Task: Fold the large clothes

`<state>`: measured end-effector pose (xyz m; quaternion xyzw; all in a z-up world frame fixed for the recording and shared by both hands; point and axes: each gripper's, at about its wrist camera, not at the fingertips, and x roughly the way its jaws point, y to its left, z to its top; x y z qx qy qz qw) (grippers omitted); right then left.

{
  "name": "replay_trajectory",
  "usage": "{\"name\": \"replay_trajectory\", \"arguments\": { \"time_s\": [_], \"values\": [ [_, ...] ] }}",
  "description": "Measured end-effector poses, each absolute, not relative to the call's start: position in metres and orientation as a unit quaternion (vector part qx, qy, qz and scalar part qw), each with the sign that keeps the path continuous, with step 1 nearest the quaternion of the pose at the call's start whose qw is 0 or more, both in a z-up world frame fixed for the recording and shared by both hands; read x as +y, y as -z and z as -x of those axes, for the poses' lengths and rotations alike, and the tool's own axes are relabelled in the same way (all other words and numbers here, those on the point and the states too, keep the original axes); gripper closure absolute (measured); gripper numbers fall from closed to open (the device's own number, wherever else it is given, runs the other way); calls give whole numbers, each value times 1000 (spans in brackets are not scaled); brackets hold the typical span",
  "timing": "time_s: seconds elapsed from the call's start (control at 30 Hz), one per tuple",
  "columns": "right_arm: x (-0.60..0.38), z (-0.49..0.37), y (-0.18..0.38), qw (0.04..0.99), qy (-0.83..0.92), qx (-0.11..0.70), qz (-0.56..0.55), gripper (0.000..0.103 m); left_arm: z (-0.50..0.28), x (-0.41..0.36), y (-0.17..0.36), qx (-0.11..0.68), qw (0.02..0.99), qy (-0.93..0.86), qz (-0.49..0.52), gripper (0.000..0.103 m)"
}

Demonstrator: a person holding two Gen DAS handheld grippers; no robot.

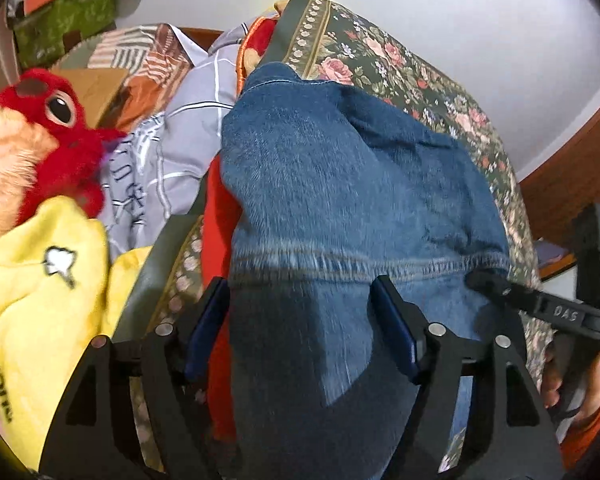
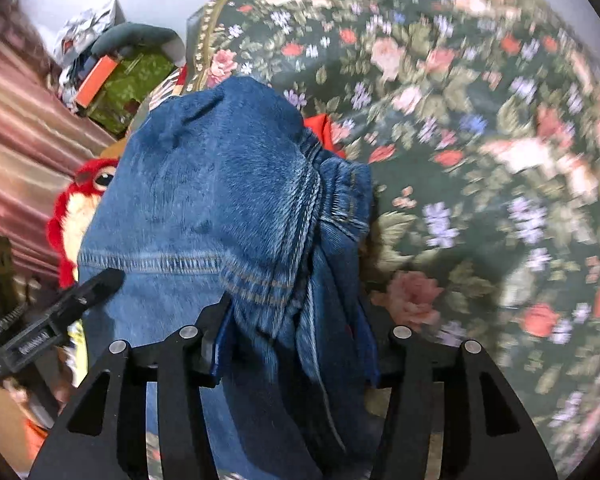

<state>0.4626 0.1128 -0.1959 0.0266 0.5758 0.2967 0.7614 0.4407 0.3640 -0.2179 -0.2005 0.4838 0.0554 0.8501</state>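
Observation:
Blue denim jeans lie bunched on a dark floral bedspread. My left gripper has its jaws on either side of a thick fold of the denim below a stitched seam and grips it. My right gripper is shut on a bunched fold of the jeans near the waistband seam. The right gripper's finger also shows in the left wrist view, touching the denim at the right. The left gripper's finger shows in the right wrist view.
A red plush toy, a yellow garment, a grey checked cloth and a red cloth lie left of the jeans. Boxes stand at the back left. A wooden bed frame is on the right. The floral bedspread fills the right.

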Motion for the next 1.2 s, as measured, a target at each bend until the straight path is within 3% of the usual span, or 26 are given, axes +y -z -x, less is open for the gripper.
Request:
{"name": "replay_trajectory", "arguments": {
  "time_s": [0.23, 0.4, 0.63, 0.97, 1.2],
  "values": [
    [93, -420, 189, 776, -285, 560, 54, 37, -393, 333, 203, 496, 856, -70, 129, 15],
    [79, -394, 180, 786, -272, 552, 64, 37, -353, 309, 205, 506, 855, -71, 86, 13],
    [75, -346, 114, 807, -320, 492, 65, 37, -311, 290, 170, 482, 867, -86, 94, 13],
    [39, -247, -2, 873, -364, 324, 38, 37, -204, 247, 28, 302, 944, -106, 79, 13],
    [10, -170, -52, 902, -383, 197, 12, 37, -114, 196, -29, 173, 978, -101, 61, 13]
  ]
}}
